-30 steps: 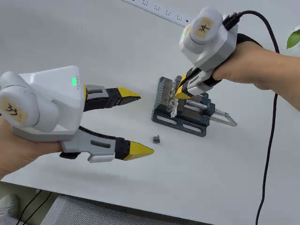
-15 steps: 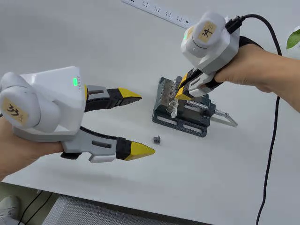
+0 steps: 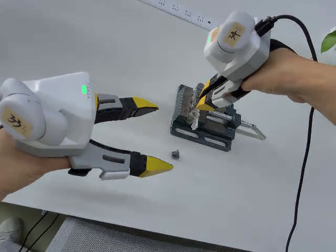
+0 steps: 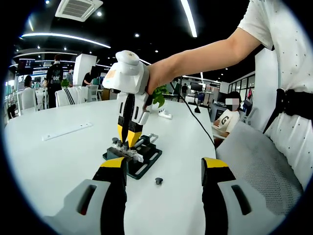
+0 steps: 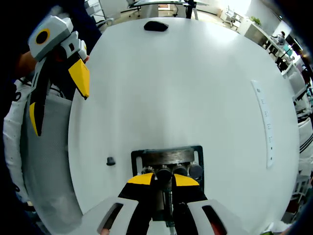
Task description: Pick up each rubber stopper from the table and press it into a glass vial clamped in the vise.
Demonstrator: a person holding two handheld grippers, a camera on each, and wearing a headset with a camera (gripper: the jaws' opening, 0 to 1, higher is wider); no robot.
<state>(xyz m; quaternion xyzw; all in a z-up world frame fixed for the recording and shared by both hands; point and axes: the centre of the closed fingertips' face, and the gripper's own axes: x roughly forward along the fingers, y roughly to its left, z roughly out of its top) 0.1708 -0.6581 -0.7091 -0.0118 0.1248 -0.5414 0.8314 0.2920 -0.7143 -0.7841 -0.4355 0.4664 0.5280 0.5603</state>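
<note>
A dark metal vise (image 3: 206,129) stands on the white table and clamps a row of glass vials (image 5: 180,170), several with dark stoppers in them. My right gripper (image 3: 196,108) points down onto the vials. Its yellow-tipped jaws stand close on either side of a dark rubber stopper (image 5: 164,172) on one vial. A loose stopper (image 3: 175,154) lies on the table in front of the vise, also seen as the small dark stopper (image 4: 158,180) (image 5: 110,160). My left gripper (image 3: 160,135) hovers open to the left of it, with nothing between its jaws (image 4: 165,164).
A white power strip (image 3: 178,10) lies along the far side of the table. The vise handle (image 3: 252,131) sticks out to the right. A black cable (image 3: 303,157) runs down the right side. The table's front edge (image 3: 131,231) is close below the left gripper.
</note>
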